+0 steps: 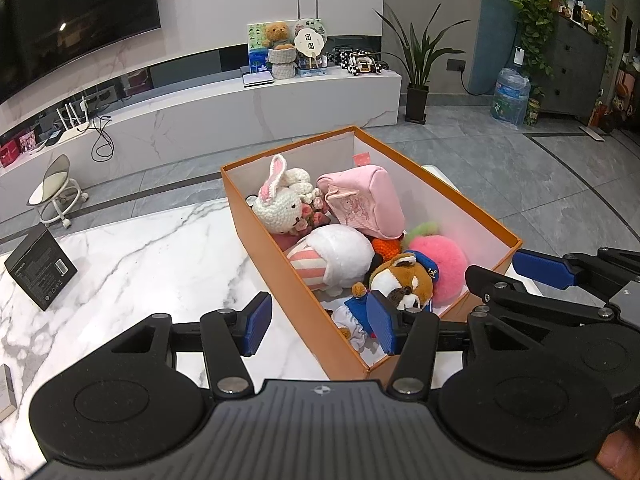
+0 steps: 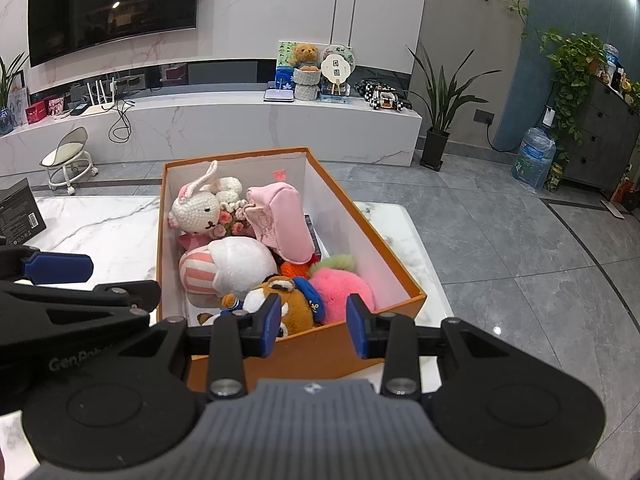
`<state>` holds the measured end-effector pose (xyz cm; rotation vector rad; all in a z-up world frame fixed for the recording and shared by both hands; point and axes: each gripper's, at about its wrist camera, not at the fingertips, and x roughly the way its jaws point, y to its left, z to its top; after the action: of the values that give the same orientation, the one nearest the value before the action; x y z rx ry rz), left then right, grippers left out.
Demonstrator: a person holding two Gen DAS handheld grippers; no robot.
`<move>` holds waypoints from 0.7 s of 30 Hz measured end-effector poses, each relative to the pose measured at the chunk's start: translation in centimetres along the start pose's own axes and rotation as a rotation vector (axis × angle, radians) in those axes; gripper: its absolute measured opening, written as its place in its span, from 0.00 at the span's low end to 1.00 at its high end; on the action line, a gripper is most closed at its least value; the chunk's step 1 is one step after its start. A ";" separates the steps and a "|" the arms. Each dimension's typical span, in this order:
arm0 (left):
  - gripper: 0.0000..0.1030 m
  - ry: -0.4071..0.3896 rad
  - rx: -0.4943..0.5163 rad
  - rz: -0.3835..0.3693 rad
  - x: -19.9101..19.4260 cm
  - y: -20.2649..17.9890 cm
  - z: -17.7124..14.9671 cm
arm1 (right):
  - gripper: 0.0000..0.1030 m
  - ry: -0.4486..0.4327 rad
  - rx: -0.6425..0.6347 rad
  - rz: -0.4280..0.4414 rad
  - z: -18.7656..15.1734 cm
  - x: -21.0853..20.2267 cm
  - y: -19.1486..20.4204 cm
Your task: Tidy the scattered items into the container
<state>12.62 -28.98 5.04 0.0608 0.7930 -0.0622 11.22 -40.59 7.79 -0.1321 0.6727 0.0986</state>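
An orange box (image 1: 276,256) with white inner walls stands on a white marble table (image 1: 132,264), and it is nearly full of soft toys. At the far end lies a white crocheted rabbit (image 1: 278,204) with pink ears, and beside it, to the right, a pink pouch (image 1: 366,204) leans against the right wall. In the middle lies a white plush with a pink-striped part (image 1: 332,258). Near the front there is a brown and white plush animal with a blue cap (image 1: 406,278), and a fluffy pink ball with a green tuft (image 1: 440,258) touches it on the right. Between these toys a small orange knitted piece (image 1: 386,246) shows. The left gripper (image 1: 320,322) is open with nothing between its blue pads; its fingers stand on either side of the box's left wall at the near corner, one outside over the table and one over the toys. The right gripper (image 2: 312,326) is also released and empty, above the near edge of the box, its jaws narrower than the left ones. The left wrist view shows a black carton (image 1: 40,266) standing on the table far to the left in full, and a small white and blue doll (image 1: 352,320) at the near end of the box; the right wrist view shows only a corner of that carton, but it shows the table's right edge and a dark object behind the pouch.
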 end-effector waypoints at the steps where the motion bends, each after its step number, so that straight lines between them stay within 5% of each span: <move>1: 0.59 0.000 0.000 0.000 0.0 0.0 0.0 | 0.38 0.000 -0.001 0.000 0.0 0.0 0.0; 21: 0.53 -0.003 0.002 -0.010 -0.1 0.1 -0.1 | 0.38 0.003 -0.004 0.001 -0.2 -0.1 0.2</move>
<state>12.47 -28.87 5.01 0.0585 0.7907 -0.0721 10.96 -40.42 7.71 -0.1364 0.6757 0.1006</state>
